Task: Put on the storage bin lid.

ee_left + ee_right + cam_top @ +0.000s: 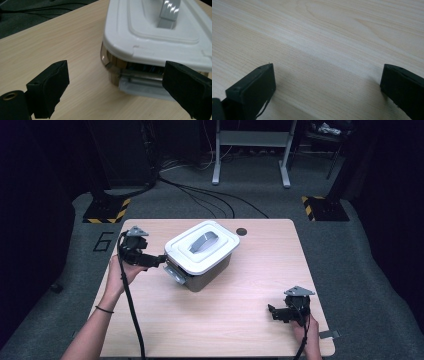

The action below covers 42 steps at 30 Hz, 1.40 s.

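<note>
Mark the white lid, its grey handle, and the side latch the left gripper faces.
white lid (220,245): high view, flat top right of the handle.
grey handle (202,241): high view, middle of the handle.
side latch (142,83): left gripper view, pale clip under the lid's rim.

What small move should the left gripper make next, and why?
Probably ease the left gripper forward to the grey latch under the white lid: its jaws stand open, aimed at that end of the container, with nothing between them.
</note>
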Available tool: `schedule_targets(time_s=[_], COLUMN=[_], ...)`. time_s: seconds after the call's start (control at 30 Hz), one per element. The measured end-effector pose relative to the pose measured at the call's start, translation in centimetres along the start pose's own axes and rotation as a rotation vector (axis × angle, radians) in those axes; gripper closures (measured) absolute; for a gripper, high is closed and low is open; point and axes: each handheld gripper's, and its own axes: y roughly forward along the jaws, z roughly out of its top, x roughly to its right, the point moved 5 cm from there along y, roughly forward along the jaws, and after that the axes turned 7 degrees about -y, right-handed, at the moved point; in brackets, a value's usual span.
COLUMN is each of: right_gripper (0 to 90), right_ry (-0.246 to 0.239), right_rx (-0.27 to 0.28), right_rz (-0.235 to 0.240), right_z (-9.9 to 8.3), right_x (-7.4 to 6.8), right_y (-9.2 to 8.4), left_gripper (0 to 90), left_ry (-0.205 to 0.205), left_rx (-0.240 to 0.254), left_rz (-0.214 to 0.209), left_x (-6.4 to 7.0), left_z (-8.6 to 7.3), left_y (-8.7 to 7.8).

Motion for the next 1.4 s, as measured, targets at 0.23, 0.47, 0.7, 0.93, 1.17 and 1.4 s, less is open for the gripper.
schedule_targets(time_s=[0.23, 0.47, 0.7, 0.93, 1.17, 1.4], right_gripper=[0.0, 0.0, 0.0, 0.0, 0.0, 0.0], right_ry=[0.000, 0.000, -0.004, -0.003, 0.001, -0.004], right_rx=[-0.002, -0.001, -0.001, -0.001, -0.001, -0.001], right_rz=[0.001, 0.000, 0.001, 0.001, 0.000, 0.001], right_z=[0.0, 0.0, 0.0, 0.0, 0.0, 0.0], right_x=[0.0, 0.0, 0.0, 0.0, 0.0, 0.0], right_y=[0.0, 0.0, 0.0, 0.0, 0.0, 0.0], left_gripper=[5.4, 3.3, 0.8, 0.0, 0.0, 0.0], left_ry=[-0.031, -0.084, -0.116, -0.106, -0.128, -0.123], left_rx=[-0.034, -0.083, -0.120, -0.135, -0.026, -0.021], left_rz=[0.029, 0.052, 0.097, 0.150, 0.142, 0.149], left_x=[-1.8, -3.5, -4.6, -5.3, -5.2, -5.2], left_z=[-4.0, -9.1, -13.8, -16.6, -17.1, -17.2], left_y=[0.2, 2.3, 4.9, 6.4, 6.5, 6.5])
